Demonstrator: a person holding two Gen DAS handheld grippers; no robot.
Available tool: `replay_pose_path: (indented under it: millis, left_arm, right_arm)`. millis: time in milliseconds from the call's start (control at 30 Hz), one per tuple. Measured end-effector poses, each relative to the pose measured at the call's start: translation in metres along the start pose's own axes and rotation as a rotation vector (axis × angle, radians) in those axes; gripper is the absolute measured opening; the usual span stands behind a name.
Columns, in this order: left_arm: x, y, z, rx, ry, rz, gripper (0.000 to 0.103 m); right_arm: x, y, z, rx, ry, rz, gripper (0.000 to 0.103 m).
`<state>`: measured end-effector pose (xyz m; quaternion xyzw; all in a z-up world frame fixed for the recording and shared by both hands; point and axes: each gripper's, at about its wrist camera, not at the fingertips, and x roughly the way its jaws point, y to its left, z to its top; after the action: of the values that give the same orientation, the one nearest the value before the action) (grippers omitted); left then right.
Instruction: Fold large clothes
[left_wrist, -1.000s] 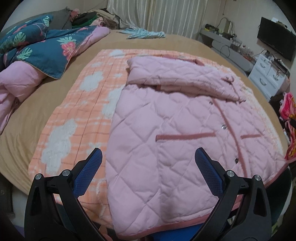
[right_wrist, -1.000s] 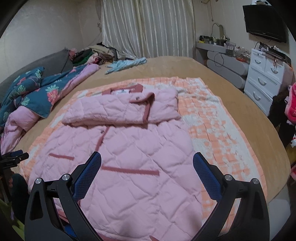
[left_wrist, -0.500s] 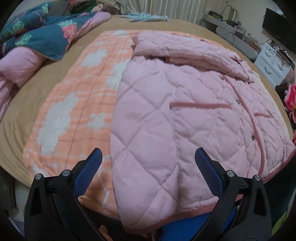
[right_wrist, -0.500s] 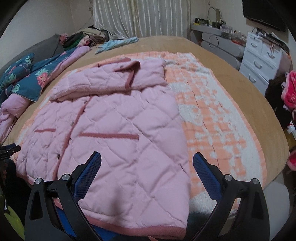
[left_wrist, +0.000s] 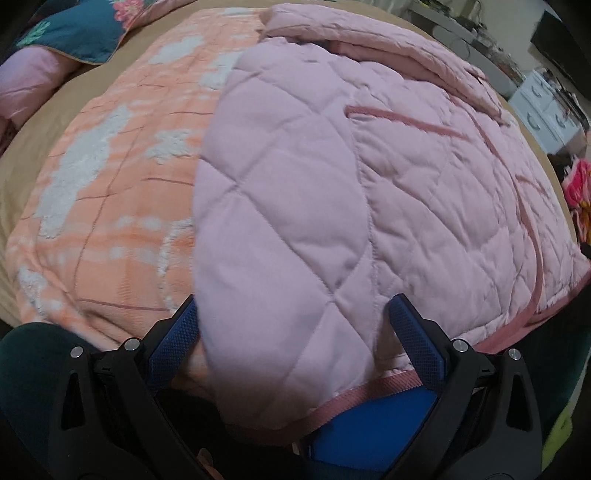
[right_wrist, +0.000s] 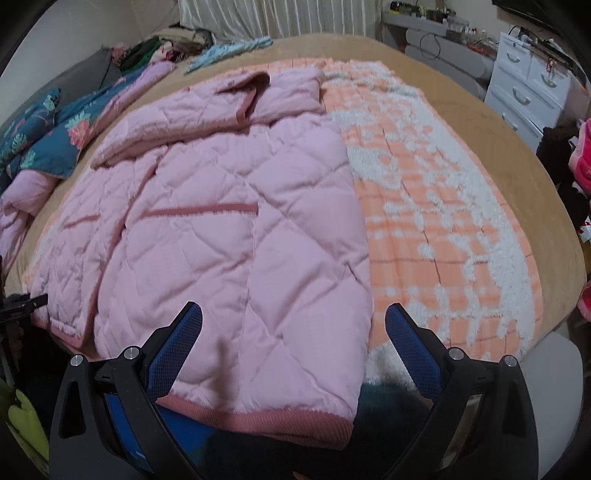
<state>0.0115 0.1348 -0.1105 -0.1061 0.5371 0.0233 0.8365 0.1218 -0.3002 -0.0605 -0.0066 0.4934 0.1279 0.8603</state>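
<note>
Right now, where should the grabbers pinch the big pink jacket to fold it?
Pinch the pink jacket at its darker trimmed bottom hem, one corner each, coming in from the near bed edge. The hem overhangs that edge, so the open left gripper and right gripper could probably slide a finger underneath.

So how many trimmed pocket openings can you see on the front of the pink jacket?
2. On the pink jacket, one pocket slit sits mid-front ahead of the right gripper; the other lies across the placket, toward the left gripper. None seem hidden.
</note>
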Motion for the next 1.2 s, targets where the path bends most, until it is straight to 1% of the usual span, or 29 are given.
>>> replay_pose_path:
  millis: [67,267,500,533,567,600,667,700,733,767,833,900,933,967,1033,1067,1133,1167,1200]
  left_arm:
    - [0.001,0.000,0.000,0.000,0.000,0.000,0.094]
    - [0.003,0.001,0.000,-0.011,0.004,-0.013,0.094]
    - [0.004,0.001,0.000,-0.011,0.003,-0.016,0.094]
    - [0.004,0.001,0.000,-0.011,0.002,-0.016,0.094]
    - [0.004,0.001,0.000,-0.011,0.001,-0.016,0.094]
    - [0.004,0.000,0.000,-0.011,0.000,-0.017,0.094]
    - [0.001,0.000,0.000,-0.015,-0.017,-0.035,0.094]
    - [-0.001,-0.001,-0.001,-0.014,-0.025,-0.046,0.094]
    - [-0.003,-0.003,-0.001,-0.007,-0.031,-0.053,0.094]
    - [-0.003,-0.006,-0.001,0.010,-0.035,-0.047,0.094]
    - [-0.004,-0.012,-0.003,0.030,-0.038,-0.038,0.086]
    - [-0.006,-0.016,-0.003,0.054,-0.045,-0.026,0.081]
    - [-0.008,-0.017,-0.004,0.061,-0.050,-0.023,0.076]
    - [-0.010,-0.018,-0.003,0.071,-0.057,-0.019,0.074]
    - [-0.013,-0.020,-0.003,0.084,-0.068,-0.011,0.062]
    - [-0.015,-0.021,-0.003,0.092,-0.074,-0.002,0.058]
    - [-0.019,-0.023,-0.003,0.110,-0.089,0.014,0.044]
    - [-0.022,-0.023,-0.003,0.116,-0.097,0.014,0.041]
    - [-0.024,-0.024,-0.003,0.126,-0.106,0.015,0.034]
  right_arm:
    - [0.005,0.000,-0.002,-0.010,0.041,-0.009,0.099]
    - [0.025,-0.003,0.001,-0.003,0.166,0.028,0.099]
    - [0.044,-0.002,0.005,-0.006,0.305,0.134,0.098]
    - [0.044,0.000,0.005,-0.011,0.310,0.145,0.096]
    - [0.043,0.001,0.005,-0.015,0.303,0.154,0.089]
    - [0.040,0.003,0.004,-0.029,0.275,0.165,0.085]
    - [0.031,0.008,0.003,-0.063,0.214,0.173,0.061]
    - [0.027,0.008,0.001,-0.066,0.187,0.171,0.055]
    - [0.021,0.003,0.000,-0.048,0.151,0.177,0.041]
    - [0.018,-0.001,-0.001,-0.026,0.126,0.178,0.032]
    - [0.009,-0.011,-0.004,0.032,0.062,0.204,0.028]
    - [-0.002,-0.010,-0.007,0.038,-0.009,0.221,0.025]
    - [-0.006,-0.010,-0.006,0.042,-0.031,0.228,0.024]
    - [-0.009,-0.010,-0.006,0.052,-0.054,0.236,0.023]
    - [-0.014,-0.008,-0.002,0.072,-0.090,0.256,0.023]
    - [-0.017,-0.008,0.001,0.078,-0.109,0.265,0.022]
    - [-0.023,-0.010,0.009,0.087,-0.141,0.278,0.022]
    - [-0.027,-0.011,0.011,0.093,-0.158,0.290,0.022]
    - [-0.030,-0.011,0.014,0.097,-0.172,0.301,0.022]
